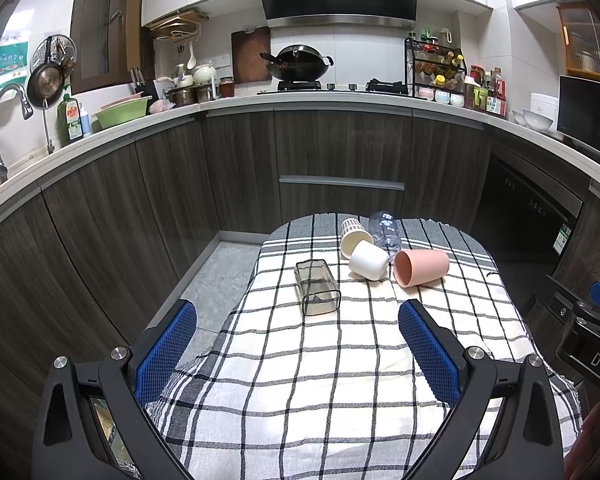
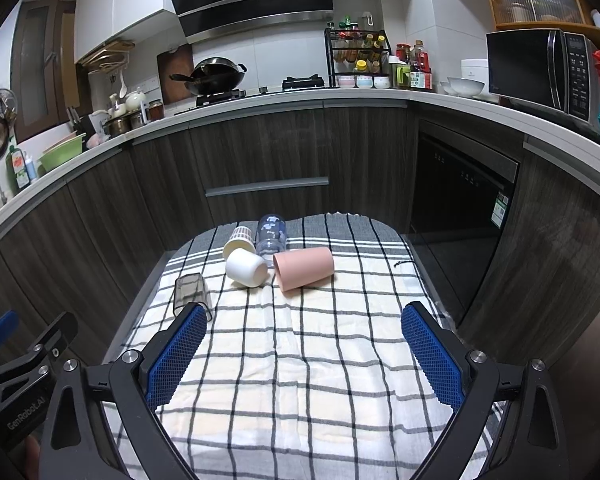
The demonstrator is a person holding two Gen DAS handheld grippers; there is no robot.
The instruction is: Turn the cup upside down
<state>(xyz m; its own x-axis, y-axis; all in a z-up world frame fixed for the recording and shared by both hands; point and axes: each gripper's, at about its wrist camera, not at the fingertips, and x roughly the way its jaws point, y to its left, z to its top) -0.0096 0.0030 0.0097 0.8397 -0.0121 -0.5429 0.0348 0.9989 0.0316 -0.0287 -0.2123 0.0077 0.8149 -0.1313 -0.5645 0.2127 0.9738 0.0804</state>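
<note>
Both the left gripper point(image 1: 298, 344) and right gripper point(image 2: 302, 346) hang spread, empty; approach the pink cup point(image 2: 303, 268), beside the white cup point(image 2: 246, 267), squarely across its sidewall.

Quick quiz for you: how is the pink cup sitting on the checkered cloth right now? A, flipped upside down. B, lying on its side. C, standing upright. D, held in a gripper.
B: the pink cup lies on its side on the checkered cloth, its open mouth facing the white cup, and both the left gripper and the right gripper are open and well short of it.
</note>
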